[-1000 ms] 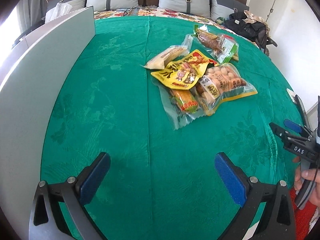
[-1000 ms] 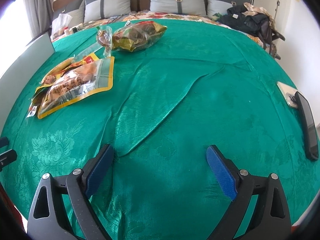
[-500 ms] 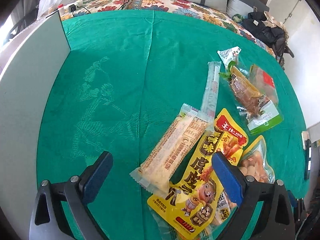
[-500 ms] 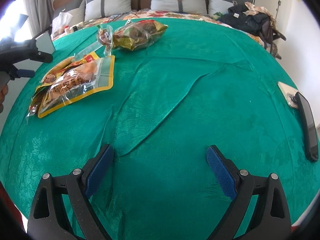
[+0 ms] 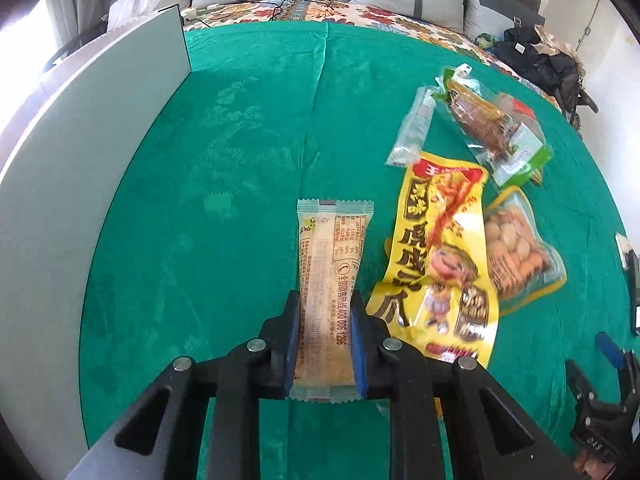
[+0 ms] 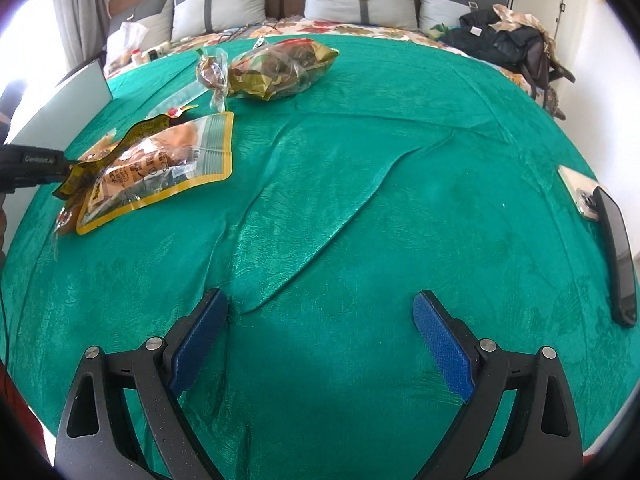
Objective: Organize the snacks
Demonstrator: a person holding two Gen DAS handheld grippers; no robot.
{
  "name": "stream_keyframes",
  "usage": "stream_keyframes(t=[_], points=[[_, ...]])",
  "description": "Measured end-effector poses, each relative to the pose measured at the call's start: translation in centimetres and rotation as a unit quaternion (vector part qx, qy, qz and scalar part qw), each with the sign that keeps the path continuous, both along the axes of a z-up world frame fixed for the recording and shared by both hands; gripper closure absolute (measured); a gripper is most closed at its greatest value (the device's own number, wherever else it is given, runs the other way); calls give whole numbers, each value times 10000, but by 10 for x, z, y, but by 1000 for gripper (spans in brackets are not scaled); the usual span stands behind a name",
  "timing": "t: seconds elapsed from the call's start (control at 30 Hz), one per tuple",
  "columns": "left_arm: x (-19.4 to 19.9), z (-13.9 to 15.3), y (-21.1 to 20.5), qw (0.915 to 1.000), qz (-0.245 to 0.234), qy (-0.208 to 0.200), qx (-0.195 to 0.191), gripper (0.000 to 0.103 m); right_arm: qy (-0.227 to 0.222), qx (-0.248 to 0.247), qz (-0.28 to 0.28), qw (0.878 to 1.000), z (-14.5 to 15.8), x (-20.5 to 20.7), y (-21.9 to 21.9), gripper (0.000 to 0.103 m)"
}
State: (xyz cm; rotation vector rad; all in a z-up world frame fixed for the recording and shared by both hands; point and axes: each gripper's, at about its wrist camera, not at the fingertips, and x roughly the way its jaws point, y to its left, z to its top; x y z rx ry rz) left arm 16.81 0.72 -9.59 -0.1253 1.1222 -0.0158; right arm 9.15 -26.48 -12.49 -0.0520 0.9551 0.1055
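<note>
A green-clothed tabletop carries overlapping snack packets, a pale upright board and a dark phone.

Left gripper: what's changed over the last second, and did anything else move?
The left gripper moved in from open over bare cloth to the snack pile and shut on the cream bar, which now lies straight between its fingers, apart from the yellow packet. The right gripper stayed open and unmoved above the green cloth; the other snacks and the phone kept their places.
</note>
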Motion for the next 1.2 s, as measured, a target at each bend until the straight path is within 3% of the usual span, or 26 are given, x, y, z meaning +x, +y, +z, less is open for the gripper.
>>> stream_keyframes(t=[0.17,0.33,0.53,0.6,0.63,0.67,0.7,0.8,1.03,1.2], points=[[-51,3,-25,9959,-866,115,-227,82,-73,2,-27,10000,0,-1,0,7],[-69,16,10,9988,-18,-116,-468,82,-182,5,-52,9998,0,-4,0,6],[-80,7,49,9989,383,-227,170,80,-236,12,-73,9997,0,-6,0,6],[-84,-2,58,9989,433,-190,-11,71,-253,13,-84,9996,0,-6,-1,6],[-87,-2,60,9986,430,-313,-37,61,-262,13,-92,9996,1,-7,-1,6],[-88,-4,62,9985,482,-268,42,34,-272,11,-100,9996,1,-7,0,6],[-89,-6,64,9980,562,-256,102,16,-281,12,-104,9996,1,-8,0,6],[-93,-10,71,9972,644,-334,158,12,-304,16,-113,9995,1,-10,0,6],[-88,-18,64,9979,271,-269,530,0,-322,20,-122,9994,2,-11,-1,6],[-77,-17,65,9985,254,-161,462,0,-335,16,-136,9993,2,-11,-1,6]])
